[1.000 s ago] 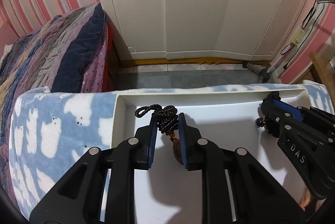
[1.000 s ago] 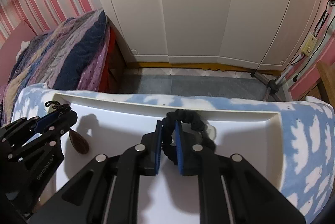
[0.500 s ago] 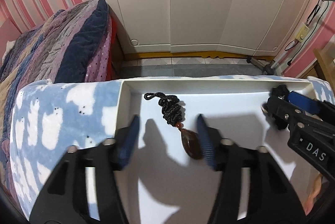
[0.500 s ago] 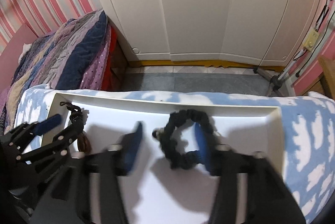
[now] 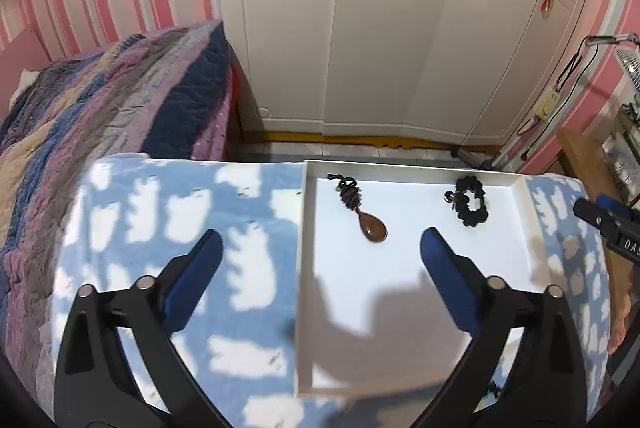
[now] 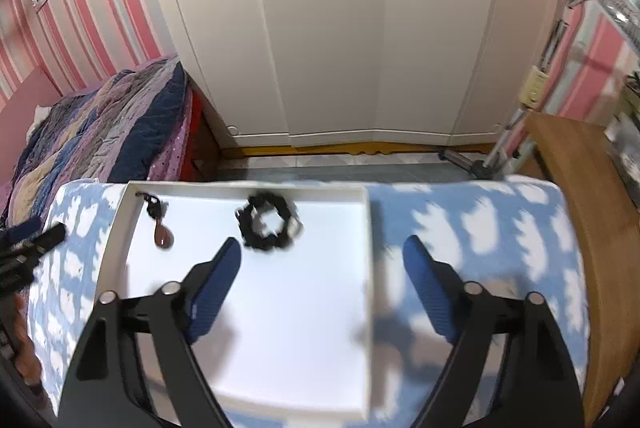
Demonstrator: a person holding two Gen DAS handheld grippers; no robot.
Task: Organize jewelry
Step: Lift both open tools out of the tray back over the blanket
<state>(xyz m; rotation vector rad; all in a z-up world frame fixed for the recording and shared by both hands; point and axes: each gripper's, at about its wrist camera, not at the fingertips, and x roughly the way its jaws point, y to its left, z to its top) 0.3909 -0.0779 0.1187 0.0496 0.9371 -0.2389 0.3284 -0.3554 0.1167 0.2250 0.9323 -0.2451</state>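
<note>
Change since one second ago: we see that both grippers, then clamped on the jewelry, have let go and drawn back from the tray.
Left gripper (image 5: 318, 248): we find it spread wide and holding nothing; its blue, ribbed pads (image 5: 192, 278) sit on black angular arms.
Right gripper (image 6: 322, 256): we find it likewise spread wide and empty, one finger over the tray, the other over the blanket.
Pendant necklace (image 5: 360, 208): it lies free in the tray, ahead of the left gripper and between its fingers; we note a knotted black cord bunched at the far end and a smooth, glossy brown teardrop stone nearer us.
Black bracelet (image 6: 266, 222): it lies free just ahead of the right gripper's left finger; we read it as a ring of lumpy, matte black beads, somewhat blurred.
Spacing: we see the two pieces well apart, both near the tray's far wall.
Tray (image 5: 304, 268): white, rectangular, shallow, smooth, with a low raised rim.
Blanket (image 5: 132, 212): soft fleece, blue with white cloud shapes, lying under the tray.
</note>
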